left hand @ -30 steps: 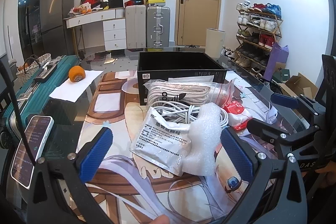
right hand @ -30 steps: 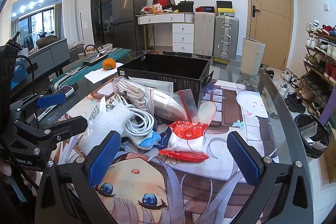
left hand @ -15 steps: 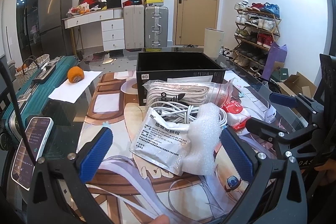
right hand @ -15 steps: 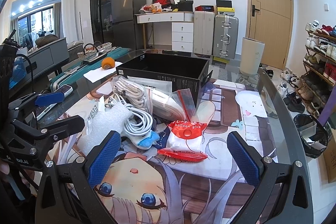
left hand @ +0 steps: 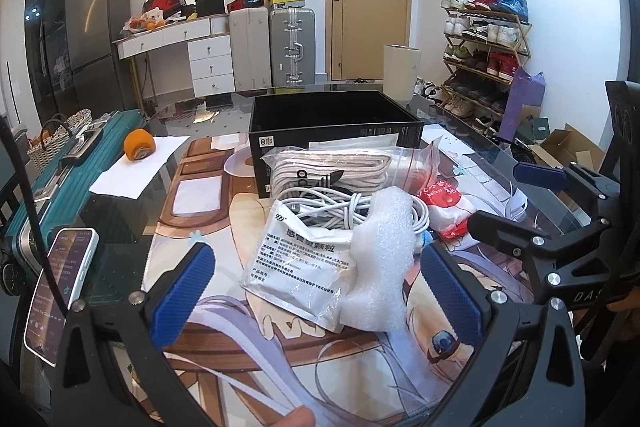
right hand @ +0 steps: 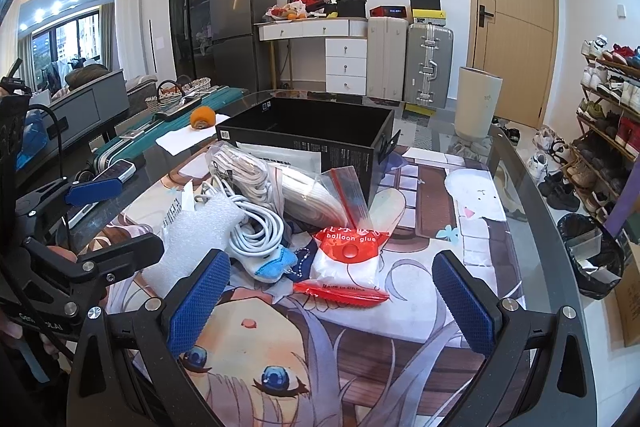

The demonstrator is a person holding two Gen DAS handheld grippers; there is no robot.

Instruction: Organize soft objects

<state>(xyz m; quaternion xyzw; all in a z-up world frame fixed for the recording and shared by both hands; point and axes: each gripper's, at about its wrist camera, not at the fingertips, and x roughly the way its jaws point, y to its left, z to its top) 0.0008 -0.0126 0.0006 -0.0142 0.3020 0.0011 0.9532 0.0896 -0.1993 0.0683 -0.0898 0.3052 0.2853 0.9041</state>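
A pile of soft items lies on the printed mat in front of an open black box (left hand: 336, 131) (right hand: 304, 139). It holds a white foam sheet (left hand: 380, 259) (right hand: 192, 239), a silver sachet (left hand: 300, 267), a coiled white cable (left hand: 340, 207) (right hand: 256, 231), bagged white socks (left hand: 332, 175) (right hand: 296, 191), a red balloon-glue packet (right hand: 348, 263) (left hand: 444, 203) and a small blue plush (right hand: 276, 263). My left gripper (left hand: 320, 287) hovers open just short of the sachet and foam. My right gripper (right hand: 332, 303) is open, near the red packet.
A phone (left hand: 56, 291) lies at the glass table's left edge beside a teal suitcase (left hand: 60, 179). An orange (left hand: 138, 145) sits on white paper (left hand: 136, 171). Behind the table stand a white bin (left hand: 402, 71), two suitcases, drawers and a shoe rack (left hand: 484, 59).
Both grippers have drifted slightly; the pile looks a touch nearer in the right wrist view. Nothing was grasped and both stay open.
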